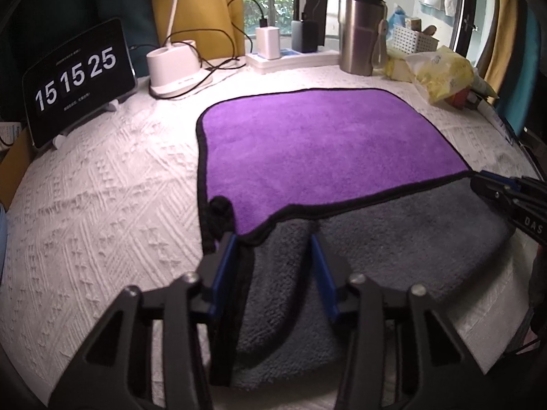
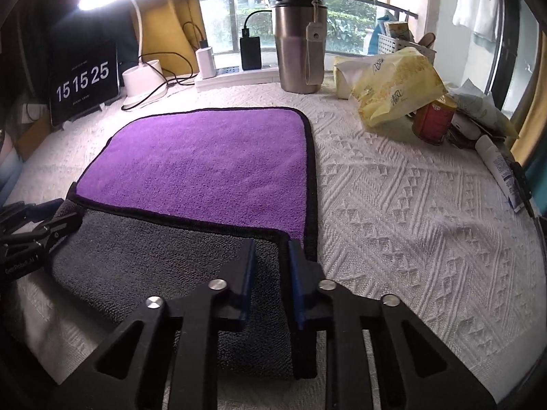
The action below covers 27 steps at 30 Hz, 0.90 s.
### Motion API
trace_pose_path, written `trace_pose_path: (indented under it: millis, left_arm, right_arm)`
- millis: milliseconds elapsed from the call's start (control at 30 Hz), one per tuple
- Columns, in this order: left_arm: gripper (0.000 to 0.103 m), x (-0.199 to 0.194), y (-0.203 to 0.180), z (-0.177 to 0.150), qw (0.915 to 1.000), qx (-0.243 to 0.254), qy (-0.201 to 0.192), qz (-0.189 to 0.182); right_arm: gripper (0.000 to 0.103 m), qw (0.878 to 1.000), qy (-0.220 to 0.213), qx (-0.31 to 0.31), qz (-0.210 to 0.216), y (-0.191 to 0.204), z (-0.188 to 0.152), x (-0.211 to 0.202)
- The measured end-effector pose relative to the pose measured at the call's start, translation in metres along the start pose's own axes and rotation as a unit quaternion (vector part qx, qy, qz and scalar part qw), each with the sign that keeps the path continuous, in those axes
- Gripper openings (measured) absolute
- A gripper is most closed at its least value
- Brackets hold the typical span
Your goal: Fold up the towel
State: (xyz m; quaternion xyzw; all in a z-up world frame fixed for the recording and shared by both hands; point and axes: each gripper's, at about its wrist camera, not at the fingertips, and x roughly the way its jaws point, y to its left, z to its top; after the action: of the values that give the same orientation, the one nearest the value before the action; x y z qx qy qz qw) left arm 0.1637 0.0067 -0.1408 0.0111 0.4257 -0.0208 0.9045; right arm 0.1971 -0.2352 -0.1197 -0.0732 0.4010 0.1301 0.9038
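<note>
A towel, purple [image 1: 307, 143] on one side and grey [image 1: 393, 229] on the other with a black hem, lies on the white textured tablecloth [image 1: 102, 205]. Its near edge is folded over, grey side up, partway across the purple. My left gripper [image 1: 273, 242] has the near-left corner of the folded flap between its blue pads, which stand apart with a hump of grey cloth between them. My right gripper [image 2: 271, 249] has the flap's right corner and hem between its narrower-set pads. The towel also shows in the right wrist view [image 2: 205, 164]. Each gripper appears at the edge of the other's view.
At the back stand a clock tablet [image 1: 78, 78] reading 15 15 25, a white lamp base [image 1: 174, 65] with cables, a power strip with chargers [image 1: 290, 54] and a steel tumbler [image 1: 359, 34]. At the right lie a yellow tissue pack [image 2: 396, 85], a red can [image 2: 432, 119] and a tube [image 2: 502, 171].
</note>
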Motion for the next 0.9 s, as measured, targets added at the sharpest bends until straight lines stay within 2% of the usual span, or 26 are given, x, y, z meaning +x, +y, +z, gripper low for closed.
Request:
trace_pose_path:
  millis: [67,233,900]
  left_arm:
    - [0.026,-0.003,-0.002,0.000,1.0000,0.004,-0.002,-0.008]
    - [0.017,-0.011,-0.002,0.000,0.9997,-0.001,-0.008,-0.024]
    - [0.016,-0.059,0.003,0.010,0.9956,-0.007,-0.086,-0.037]
  right_arm:
    - [0.008,1.000,-0.005,-0.008,-0.003,0.002,-0.001,-0.001]
    - [0.006,1.000,-0.025,-0.014,-0.011,0.004,-0.001,-0.011]
    - [0.005,0.993,-0.111,-0.012,-0.036,0.007,0.014,-0.059]
